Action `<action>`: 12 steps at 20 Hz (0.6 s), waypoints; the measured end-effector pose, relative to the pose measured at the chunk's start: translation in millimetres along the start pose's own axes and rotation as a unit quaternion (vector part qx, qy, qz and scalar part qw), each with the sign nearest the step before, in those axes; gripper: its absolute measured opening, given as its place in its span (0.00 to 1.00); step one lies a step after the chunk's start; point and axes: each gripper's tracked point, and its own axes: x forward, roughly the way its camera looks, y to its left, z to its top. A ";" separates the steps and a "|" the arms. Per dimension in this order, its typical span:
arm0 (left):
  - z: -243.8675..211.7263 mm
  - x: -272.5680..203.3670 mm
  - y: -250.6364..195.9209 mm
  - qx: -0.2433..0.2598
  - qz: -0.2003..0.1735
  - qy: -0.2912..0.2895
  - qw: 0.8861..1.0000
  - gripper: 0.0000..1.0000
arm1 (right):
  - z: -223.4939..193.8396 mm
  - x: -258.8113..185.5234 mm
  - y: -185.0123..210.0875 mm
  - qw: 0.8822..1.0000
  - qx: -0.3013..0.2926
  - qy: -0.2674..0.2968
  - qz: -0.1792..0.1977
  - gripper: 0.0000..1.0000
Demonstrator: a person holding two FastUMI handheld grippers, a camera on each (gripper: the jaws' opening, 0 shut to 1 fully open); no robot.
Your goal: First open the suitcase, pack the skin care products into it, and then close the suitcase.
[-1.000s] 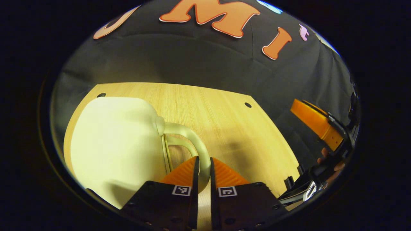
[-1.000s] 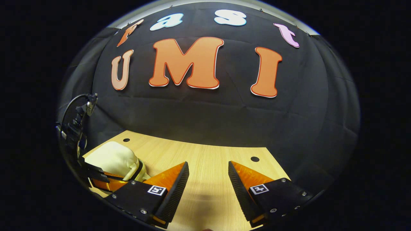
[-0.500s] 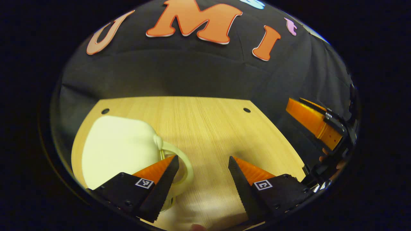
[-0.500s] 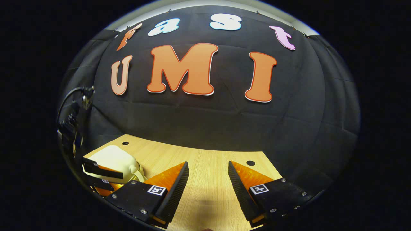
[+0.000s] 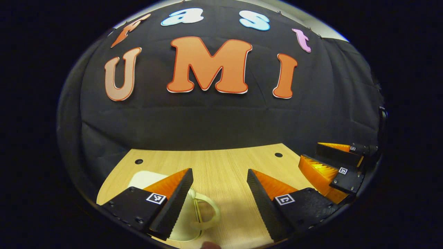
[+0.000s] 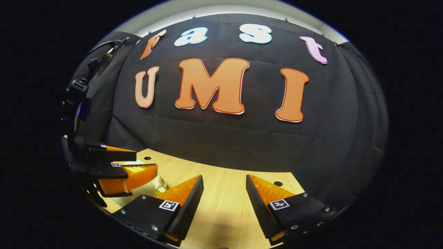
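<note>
Two grippers are in play and both stand released with nothing between their fingers: my left gripper spreads wide above the pale wooden table, and my right gripper does the same in its own view. Nearest, just below and beside my left gripper's left finger, lies the cream-coloured, rounded hard-shell suitcase, flat on the table with its curved cream carry handle pointing toward the table's middle. It looks closed, though most of the shell is hidden behind the finger, so I cannot confirm the seam. I see no skin care products on the table. I judge the step in hand to be a final check and retreat, or a re-approach to the handle. To do it well, I would lift both grippers straight up, avoid snagging the handle, and keep the right gripper well apart from the left. Farther off stands the black cloth wall.
</note>
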 end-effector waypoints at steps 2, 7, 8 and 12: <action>13.1 -7.3 6.0 -0.004 0.025 -0.029 0.999 0.98 | 1.3 -2.8 0.9 1.000 0.002 -0.003 0.008 0.80; 29.8 -25.8 6.5 -0.012 0.049 -0.082 0.995 0.98 | 5.4 -8.3 -4.2 1.000 0.001 -0.011 0.026 0.80; 32.1 -27.5 5.4 -0.012 0.053 -0.087 0.995 0.98 | 11.3 -2.9 -6.1 0.999 0.000 -0.015 0.028 0.80; 37.3 -36.3 1.4 -0.014 0.056 -0.103 0.993 0.98 | 13.9 -3.5 -7.3 0.999 0.005 -0.025 0.037 0.80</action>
